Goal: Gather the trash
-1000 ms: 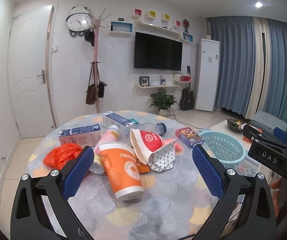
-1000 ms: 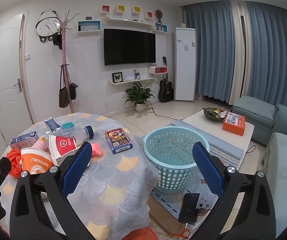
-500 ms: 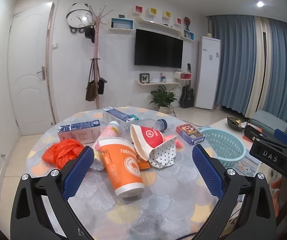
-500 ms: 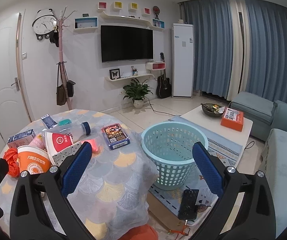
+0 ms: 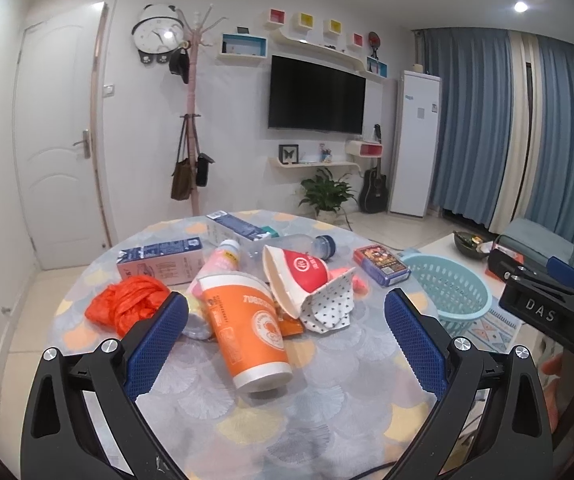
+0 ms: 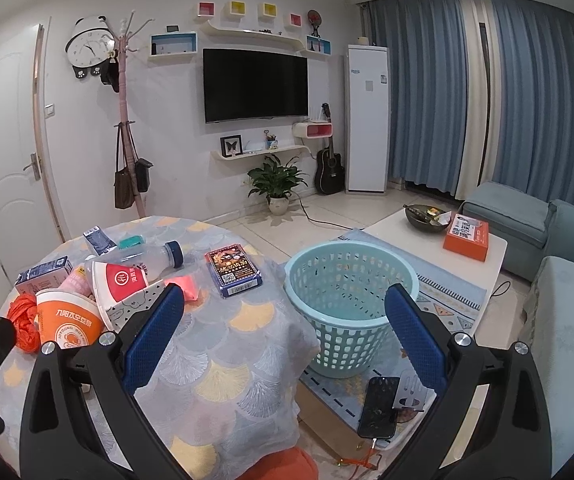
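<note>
Orange cup (image 5: 251, 332) (on its side) lies among trash near aqua basket (image 6: 351, 308).

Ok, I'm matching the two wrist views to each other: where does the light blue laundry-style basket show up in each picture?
Left wrist view: the basket sits at right of centre, beyond the table edge, partly behind the left tool's right finger.
Right wrist view: the basket is at centre, on the floor rug.
Shared landmark: the card box lies on the table just left of the basket.
</note>
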